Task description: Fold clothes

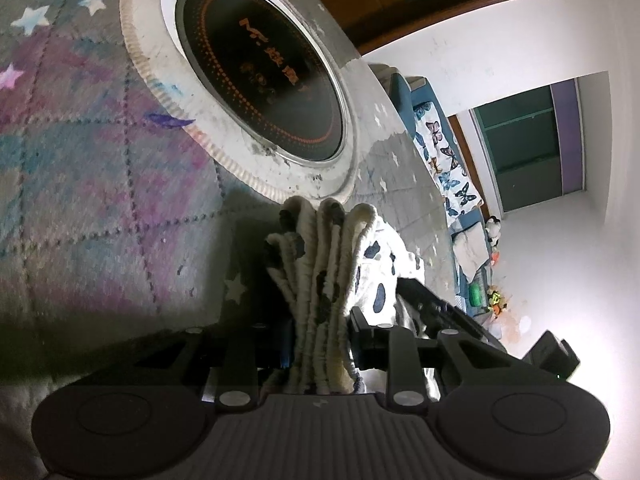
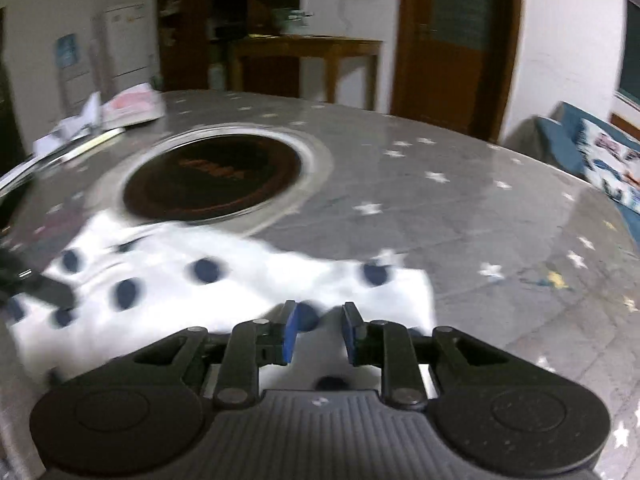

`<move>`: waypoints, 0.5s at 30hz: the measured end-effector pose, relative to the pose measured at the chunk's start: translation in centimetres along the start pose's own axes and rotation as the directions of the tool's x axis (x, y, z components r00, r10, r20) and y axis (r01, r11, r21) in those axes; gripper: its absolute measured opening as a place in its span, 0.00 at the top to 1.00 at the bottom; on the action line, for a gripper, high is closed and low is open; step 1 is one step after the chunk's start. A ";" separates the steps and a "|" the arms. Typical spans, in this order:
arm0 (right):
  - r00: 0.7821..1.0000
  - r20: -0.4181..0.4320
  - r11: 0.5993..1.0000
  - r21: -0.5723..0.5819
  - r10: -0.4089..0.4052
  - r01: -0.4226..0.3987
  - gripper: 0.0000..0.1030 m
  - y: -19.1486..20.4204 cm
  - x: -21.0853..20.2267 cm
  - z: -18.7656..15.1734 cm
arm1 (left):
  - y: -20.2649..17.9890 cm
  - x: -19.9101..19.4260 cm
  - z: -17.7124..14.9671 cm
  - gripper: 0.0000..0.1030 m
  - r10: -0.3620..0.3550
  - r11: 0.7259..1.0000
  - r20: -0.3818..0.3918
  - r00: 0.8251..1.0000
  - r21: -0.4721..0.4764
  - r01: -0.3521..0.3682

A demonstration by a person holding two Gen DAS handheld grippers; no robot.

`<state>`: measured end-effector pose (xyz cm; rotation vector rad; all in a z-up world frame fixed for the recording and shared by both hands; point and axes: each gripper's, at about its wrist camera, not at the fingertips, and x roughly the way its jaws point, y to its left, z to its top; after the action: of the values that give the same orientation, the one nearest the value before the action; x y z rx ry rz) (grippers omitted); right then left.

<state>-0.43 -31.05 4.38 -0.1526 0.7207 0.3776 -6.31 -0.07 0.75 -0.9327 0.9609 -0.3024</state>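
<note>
Two hand-held grippers are showing: the left hand-held gripper [image 1: 320, 344] and the right hand-held gripper [image 2: 318, 334]. One white garment with dark spots [image 2: 224, 276] is lying across the worktop [image 2: 460, 208], just ahead of the right one. One bunched stack of its ribbed edges [image 1: 320, 264] is sitting between the left one's fingers. One round black cooktop inset [image 1: 260, 72] is lying ahead of both. One pile of papers [image 2: 128, 108] is sitting far ahead to the left of the right one.
</note>
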 end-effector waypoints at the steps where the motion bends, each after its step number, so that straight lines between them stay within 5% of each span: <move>1: 1.000 -0.001 1.000 0.016 -0.015 0.016 0.77 -0.6 0.1 0.1 | 0.0 0.0 0.1 0.71 0.002 1.000 -0.002 1.000 0.004 -0.002; 7: 0.997 -0.006 0.992 0.092 -0.083 0.083 0.71 -3.5 -0.3 -0.2 | -0.5 0.2 0.6 0.71 0.023 0.999 -0.009 1.000 0.037 -0.023; 15: 1.000 -0.012 0.975 0.223 0.008 -0.005 0.71 -5.4 -1.2 -2.1 | -1.2 0.4 1.1 0.71 0.055 0.994 -0.014 0.998 0.096 -0.053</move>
<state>-0.49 -36.89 3.70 0.0598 0.7708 0.2993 -4.98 -0.47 1.72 -0.8168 0.9766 -0.3081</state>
